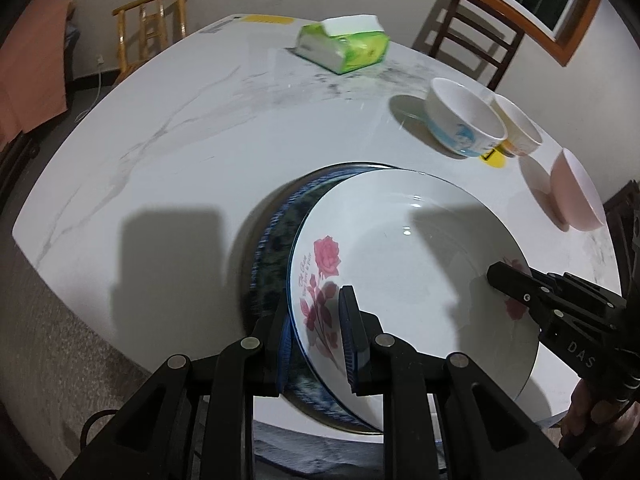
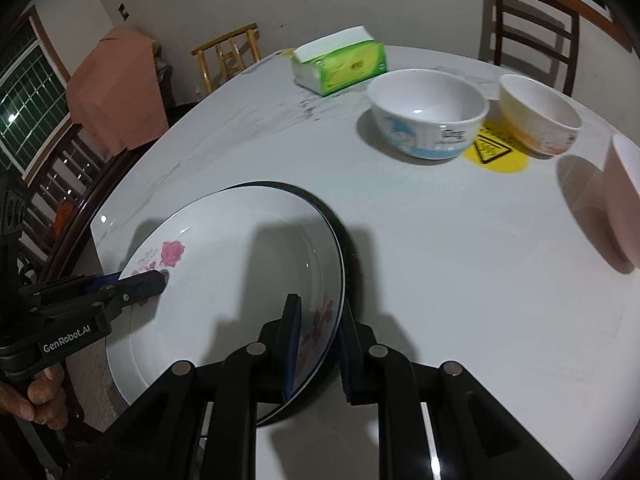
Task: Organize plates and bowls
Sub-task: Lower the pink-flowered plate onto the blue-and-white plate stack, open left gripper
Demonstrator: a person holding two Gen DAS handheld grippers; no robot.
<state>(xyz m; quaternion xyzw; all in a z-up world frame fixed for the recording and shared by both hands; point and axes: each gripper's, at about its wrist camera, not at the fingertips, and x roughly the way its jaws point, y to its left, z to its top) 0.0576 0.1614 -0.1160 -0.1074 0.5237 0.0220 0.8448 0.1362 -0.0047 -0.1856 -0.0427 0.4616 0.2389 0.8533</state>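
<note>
My left gripper [image 1: 318, 340] clamps near rim of white rose-printed plate [image 1: 412, 264] | my right gripper [image 2: 318, 350] clamps opposite rim | plate above white marble table [image 2: 440, 260], over blue-patterned plate [image 1: 276, 248] | three bowls beyond

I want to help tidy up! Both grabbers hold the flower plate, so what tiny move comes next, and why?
Probably lower the rose plate squarely onto the blue-rimmed plate beneath it: left gripper and right gripper clamp opposite rims, and it sits offset.

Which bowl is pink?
The pink bowl at the far right, nearest the table's edge. The other two are white: one has blue pictures, one orange.
</note>
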